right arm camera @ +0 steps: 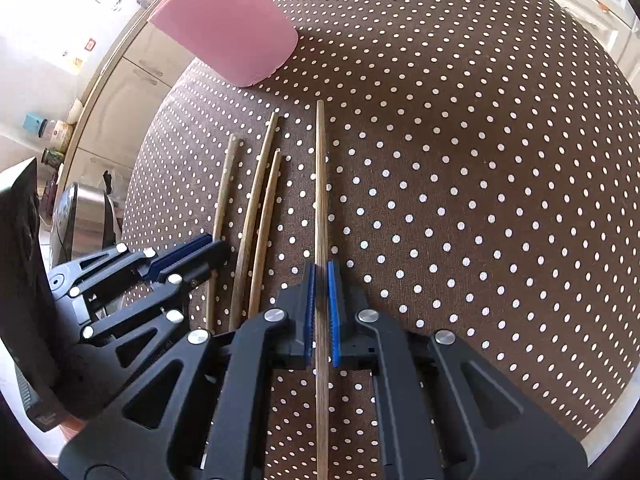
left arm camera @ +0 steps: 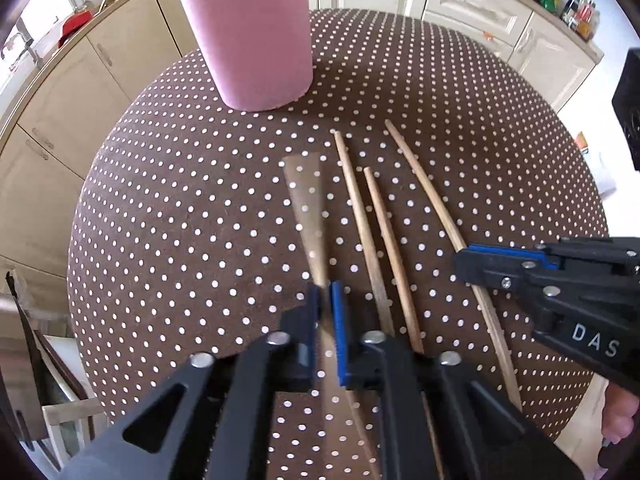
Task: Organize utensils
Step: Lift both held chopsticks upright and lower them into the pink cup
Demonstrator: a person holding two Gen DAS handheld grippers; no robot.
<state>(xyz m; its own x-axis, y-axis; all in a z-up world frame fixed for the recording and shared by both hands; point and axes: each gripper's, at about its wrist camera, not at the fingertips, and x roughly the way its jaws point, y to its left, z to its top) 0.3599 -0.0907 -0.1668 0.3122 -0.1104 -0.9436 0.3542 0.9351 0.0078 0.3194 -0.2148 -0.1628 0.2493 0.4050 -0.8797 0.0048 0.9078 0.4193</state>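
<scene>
The left gripper (left arm camera: 325, 300) is clenched on the thin neck of a flat wooden spatula with a flared blade (left arm camera: 303, 184). The blade runs away from the pads toward 12 o'clock in the left wrist view, its long axis nearly in line with the fingers. Whether it rests on the brown cloth with white dots (left arm camera: 180, 220) or hangs just above it, I cannot tell.

The right gripper (right arm camera: 321, 280) is clamped on a long round wooden stick (right arm camera: 320, 184). That stick also points at 12 o'clock from its own jaws, and its tail passes back under the gripper body toward 6 o'clock.

Between the 2 grippers lie 2 more thin wooden sticks (right arm camera: 262, 184), side by side and roughly parallel to the held pieces, untouched.

The tall pink cup (left arm camera: 250, 36), already holding several wooden utensils, stands upright on the cloth. From the left gripper it lies at about 11 o'clock, well apart. From the right gripper, the cup (right arm camera: 228, 32) sits at about 11 o'clock too, and farther off.

Judging from this, the left hand is nearer the cup. Each held piece lies almost flat and aimed roughly toward the cup, so it would need tipping upright before it can drop through the rim.
</scene>
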